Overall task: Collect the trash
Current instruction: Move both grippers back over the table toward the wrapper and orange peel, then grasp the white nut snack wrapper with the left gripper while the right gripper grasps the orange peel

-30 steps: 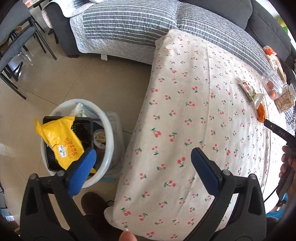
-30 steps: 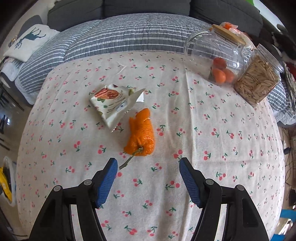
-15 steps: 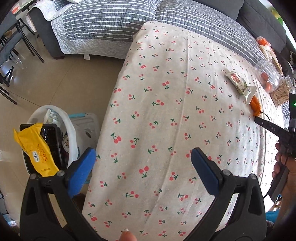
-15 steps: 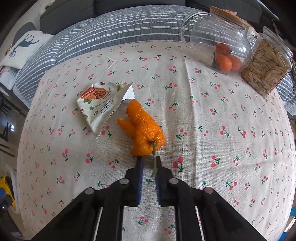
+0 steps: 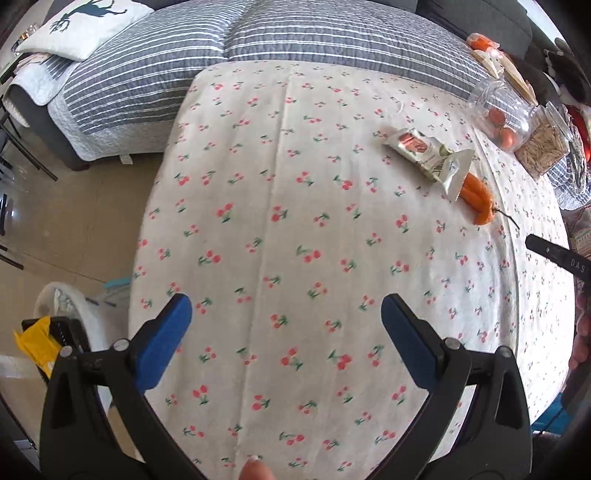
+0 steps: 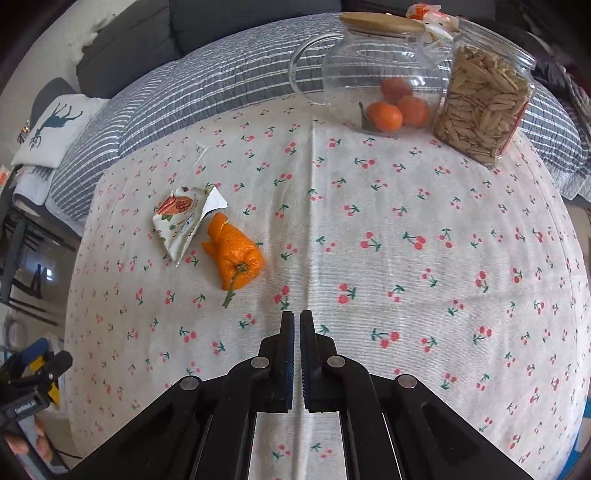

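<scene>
An orange peel with a green stem (image 6: 236, 258) lies on the cherry-print tablecloth (image 6: 369, 280), beside a torn snack wrapper (image 6: 183, 218). Both show in the left wrist view, the peel (image 5: 478, 203) and the wrapper (image 5: 432, 158) at the far right. My right gripper (image 6: 296, 317) is shut and empty, to the right of the peel's stem and apart from it. My left gripper (image 5: 284, 310) is open and empty over the table's near left part. A white trash bin (image 5: 62, 332) with a yellow bag stands on the floor at the left.
A glass jug with tangerines (image 6: 380, 81) and a jar of seeds (image 6: 480, 103) stand at the table's far right. A grey striped sofa (image 5: 258, 40) with a deer cushion (image 5: 81, 26) runs behind the table. Chair legs stand on the floor at the left.
My left gripper swung right from the bin to over the table. My right gripper shut near the peel's stem, then drew back to the right without it.
</scene>
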A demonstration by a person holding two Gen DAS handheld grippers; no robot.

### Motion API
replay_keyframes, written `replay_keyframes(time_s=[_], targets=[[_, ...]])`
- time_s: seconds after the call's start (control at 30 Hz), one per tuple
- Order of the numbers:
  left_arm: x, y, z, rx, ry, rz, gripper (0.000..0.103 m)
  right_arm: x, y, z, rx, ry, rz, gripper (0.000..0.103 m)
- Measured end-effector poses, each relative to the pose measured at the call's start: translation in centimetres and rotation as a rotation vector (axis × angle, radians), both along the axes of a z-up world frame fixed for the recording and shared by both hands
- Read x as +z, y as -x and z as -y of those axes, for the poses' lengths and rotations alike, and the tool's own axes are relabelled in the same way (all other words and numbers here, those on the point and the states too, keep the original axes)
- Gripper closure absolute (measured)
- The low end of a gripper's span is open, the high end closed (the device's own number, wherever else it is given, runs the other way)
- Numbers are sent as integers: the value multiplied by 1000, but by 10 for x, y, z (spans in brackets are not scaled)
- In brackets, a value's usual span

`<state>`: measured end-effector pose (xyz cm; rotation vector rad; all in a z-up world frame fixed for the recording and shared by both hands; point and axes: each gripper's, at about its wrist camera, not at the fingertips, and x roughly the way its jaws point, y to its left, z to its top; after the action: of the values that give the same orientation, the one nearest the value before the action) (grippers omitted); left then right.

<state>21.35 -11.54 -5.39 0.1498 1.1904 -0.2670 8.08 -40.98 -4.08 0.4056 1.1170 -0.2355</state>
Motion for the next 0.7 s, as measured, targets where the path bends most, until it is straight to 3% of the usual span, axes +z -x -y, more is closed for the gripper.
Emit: replay_keyframes(time_s=[0.2, 0.3, 0.5, 0.6, 0.63, 0.67, 0.7], targets=[[-5, -34, 67, 31, 134, -50, 2, 2, 15, 23, 1, 23, -4, 99], [-11, -49, 99, 26, 154, -52, 14, 0, 16, 30, 11, 22, -14, 97], [-28, -78, 126, 88, 211, -71, 38, -4, 16, 41, -3, 20, -24, 82], [-39, -86, 134, 109, 185, -89, 47, -6, 13, 45, -10, 20, -23, 76], [-40, -86, 135, 117, 165, -65, 54, -7, 11, 45, -12, 15, -24, 75], [-39, -85, 137, 118, 151, -49, 71, -9, 10, 46, -13, 11, -25, 75], [-39, -85, 139, 113, 129, -40, 76, -9, 9, 45, -13, 8, -25, 75]])
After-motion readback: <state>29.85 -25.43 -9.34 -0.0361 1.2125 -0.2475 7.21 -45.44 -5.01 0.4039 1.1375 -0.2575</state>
